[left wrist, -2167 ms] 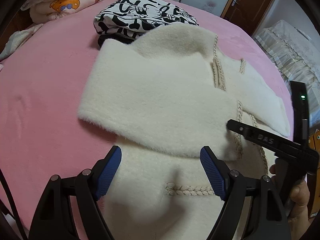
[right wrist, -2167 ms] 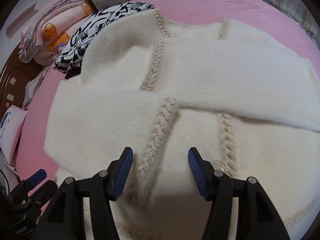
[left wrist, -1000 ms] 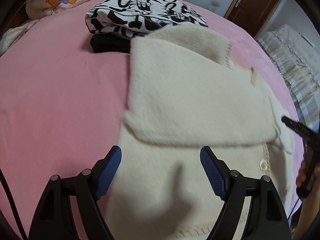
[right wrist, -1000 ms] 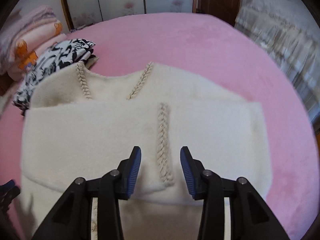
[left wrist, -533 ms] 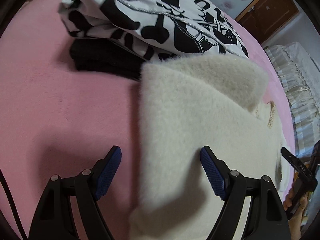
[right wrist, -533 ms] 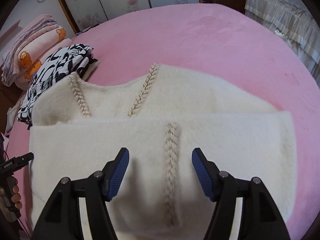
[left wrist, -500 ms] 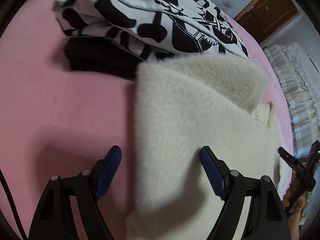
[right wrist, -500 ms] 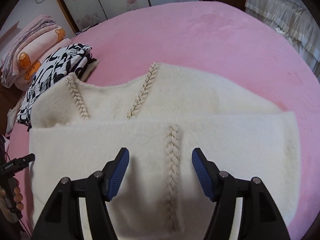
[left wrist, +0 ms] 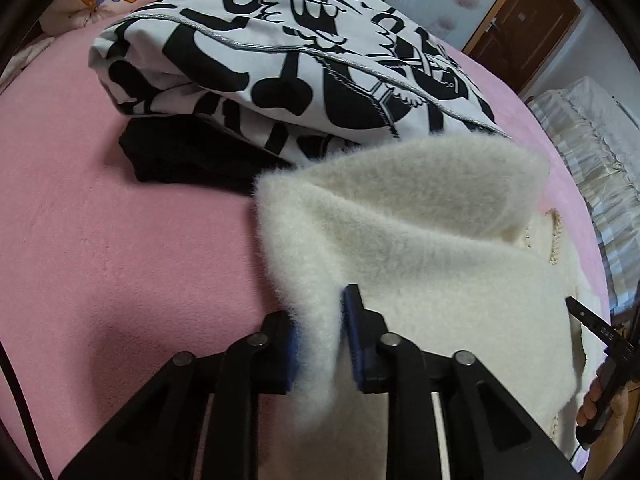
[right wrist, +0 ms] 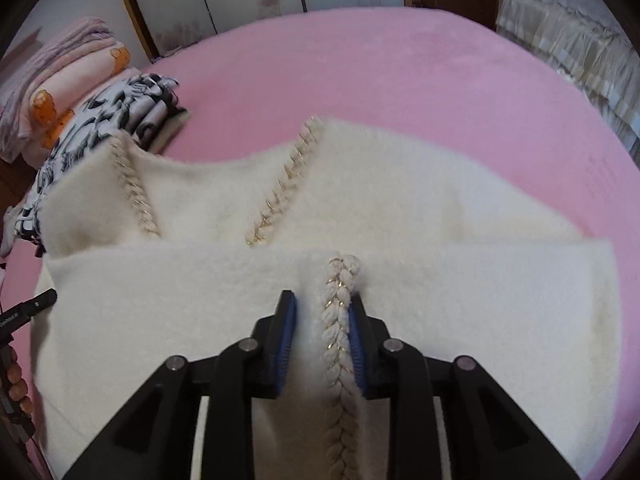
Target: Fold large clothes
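A fluffy cream cardigan [left wrist: 420,248] lies folded on the pink bed [left wrist: 100,260]. In the left wrist view my left gripper [left wrist: 322,320] is closing, its blue pads pinching the cardigan's fuzzy left shoulder edge, which bunches up between them. In the right wrist view the cardigan [right wrist: 440,220] spreads across the bed with a sleeve folded over its front. My right gripper [right wrist: 322,312] is closing too, squeezing a raised ridge of that sleeve along its braided trim [right wrist: 338,300].
A folded black-and-white printed garment [left wrist: 288,60] lies on a black one [left wrist: 180,156] just beyond the cardigan's collar. Folded blankets [right wrist: 52,80] are stacked at the bed's far left. A hand [left wrist: 596,404] holds the other gripper at the right edge.
Both grippers stood wide open over the cardigan half a second ago. Now each has narrowed onto fabric, the left on the shoulder edge, the right on the braided sleeve.
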